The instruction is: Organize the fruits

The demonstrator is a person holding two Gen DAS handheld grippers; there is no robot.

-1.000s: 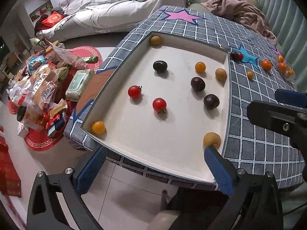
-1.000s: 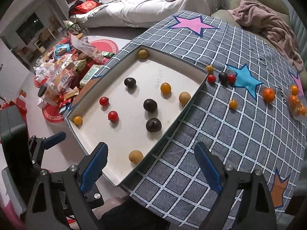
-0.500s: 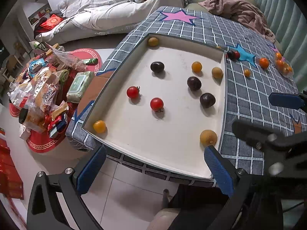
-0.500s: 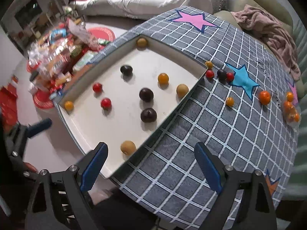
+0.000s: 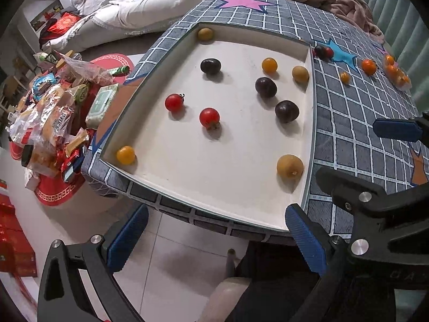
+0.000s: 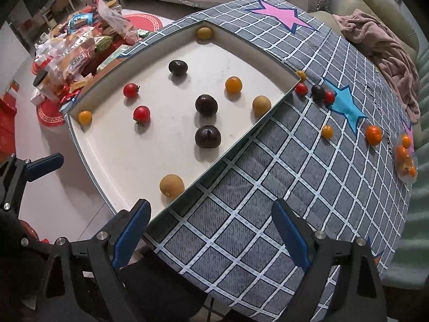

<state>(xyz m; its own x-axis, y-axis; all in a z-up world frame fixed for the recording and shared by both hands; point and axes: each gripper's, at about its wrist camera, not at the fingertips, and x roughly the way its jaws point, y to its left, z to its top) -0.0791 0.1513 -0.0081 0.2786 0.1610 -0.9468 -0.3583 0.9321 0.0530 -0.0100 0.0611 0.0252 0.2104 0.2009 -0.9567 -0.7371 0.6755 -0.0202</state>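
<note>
The left gripper (image 5: 214,237) and right gripper (image 6: 211,230) are both standing wide open, gripping nothing, hovering over the near edge of the white tray (image 5: 214,177). Inside the tray, red tomatoes (image 5: 209,117), dark plums (image 5: 287,111) and yellow fruits (image 5: 289,166) are lying scattered. More small fruits (image 6: 373,134) are resting on the checked tablecloth (image 6: 268,209) beside it.

Woven cloth table cover (image 6: 241,201); smooth matt tray (image 5: 214,177).
</note>
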